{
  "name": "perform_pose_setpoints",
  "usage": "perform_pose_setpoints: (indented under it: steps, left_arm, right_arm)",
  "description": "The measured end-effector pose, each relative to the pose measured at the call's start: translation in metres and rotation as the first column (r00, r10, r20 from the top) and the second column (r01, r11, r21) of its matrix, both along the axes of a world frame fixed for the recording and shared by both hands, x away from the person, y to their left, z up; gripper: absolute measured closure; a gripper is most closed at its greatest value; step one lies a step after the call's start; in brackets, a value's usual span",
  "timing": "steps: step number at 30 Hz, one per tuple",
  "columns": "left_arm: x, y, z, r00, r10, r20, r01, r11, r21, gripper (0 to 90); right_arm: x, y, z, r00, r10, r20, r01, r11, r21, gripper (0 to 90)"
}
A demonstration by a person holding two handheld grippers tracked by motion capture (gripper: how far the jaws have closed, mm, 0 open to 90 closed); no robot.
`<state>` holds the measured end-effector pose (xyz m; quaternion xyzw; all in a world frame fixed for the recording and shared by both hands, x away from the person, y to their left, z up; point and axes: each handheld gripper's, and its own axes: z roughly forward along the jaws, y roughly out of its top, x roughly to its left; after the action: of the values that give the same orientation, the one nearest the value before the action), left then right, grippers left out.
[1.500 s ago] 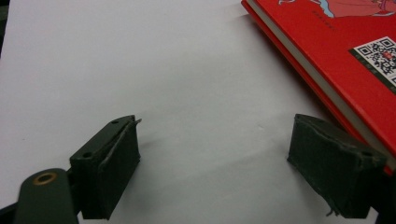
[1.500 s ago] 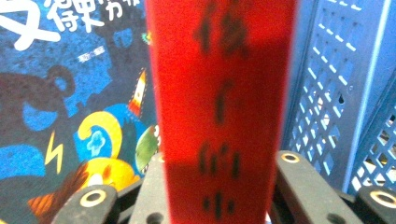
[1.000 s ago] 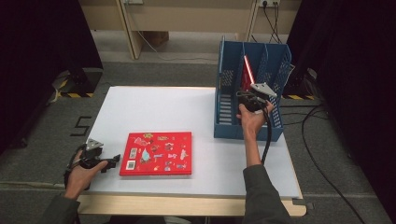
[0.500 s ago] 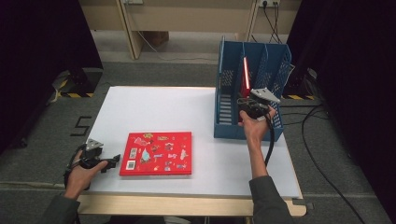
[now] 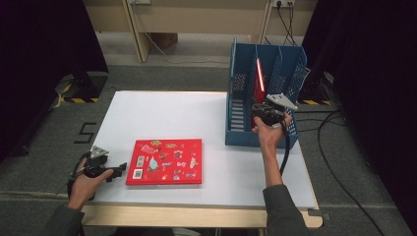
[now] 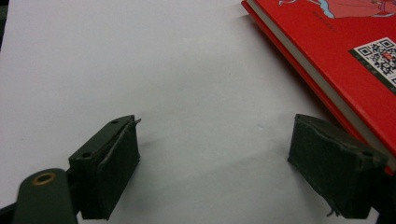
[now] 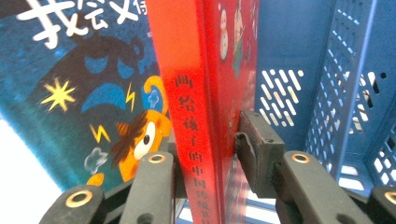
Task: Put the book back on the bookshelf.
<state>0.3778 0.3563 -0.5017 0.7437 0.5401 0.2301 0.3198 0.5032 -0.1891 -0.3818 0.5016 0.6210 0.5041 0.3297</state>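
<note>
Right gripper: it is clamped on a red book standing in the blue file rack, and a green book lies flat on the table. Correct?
Not quite: in the high view the book on the table is red, not green. The right gripper does clamp a red book in the blue file rack.

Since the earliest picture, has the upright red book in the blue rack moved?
Yes. The red book, held by the right gripper, has straightened from a tilt and sunk lower in the blue plastic file rack.

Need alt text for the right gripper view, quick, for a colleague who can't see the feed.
The right claw is clamped on the spine of an upright red book, one jaw on each side. A dark blue picture book stands to its left, and the perforated walls of the blue file rack rise behind and to the right.
</note>
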Motion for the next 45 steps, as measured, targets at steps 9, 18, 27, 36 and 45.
perform_pose_setpoints:
  steps: [9, 18, 27, 36, 45]
  left_arm:
    - [0.0, 0.0, 0.0, 1.0, -0.001, -0.002, 0.001, 1.0, 0.001, 14.4]
    - [0.0, 0.0, 0.0, 1.0, -0.002, -0.004, 0.002, 1.0, 0.003, 14.4]
    - [0.001, 0.0, 0.001, 1.0, -0.004, -0.004, 0.004, 1.0, 0.004, 14.4]
    - [0.001, 0.0, 0.001, 1.0, -0.004, -0.006, 0.004, 1.0, 0.003, 14.4]
    - [0.001, 0.0, 0.001, 0.9999, -0.003, -0.011, 0.003, 1.0, 0.006, 14.4]
  right_arm:
    - [0.019, 0.003, 0.001, 0.9999, -0.016, -0.008, 0.016, 1.0, -0.002, 67.5]
    - [0.029, 0.004, 0.001, 0.9996, -0.025, -0.008, 0.025, 1.0, -0.018, 68.0]
    - [0.035, 0.007, 0.003, 0.9994, -0.031, -0.013, 0.031, 0.999, -0.034, 67.9]
    - [0.038, 0.006, 0.002, 0.9995, -0.031, -0.003, 0.031, 0.998, -0.046, 68.0]
    - [0.038, 0.008, 0.0, 0.9993, -0.037, 0.007, 0.037, 0.999, -0.035, 67.6]
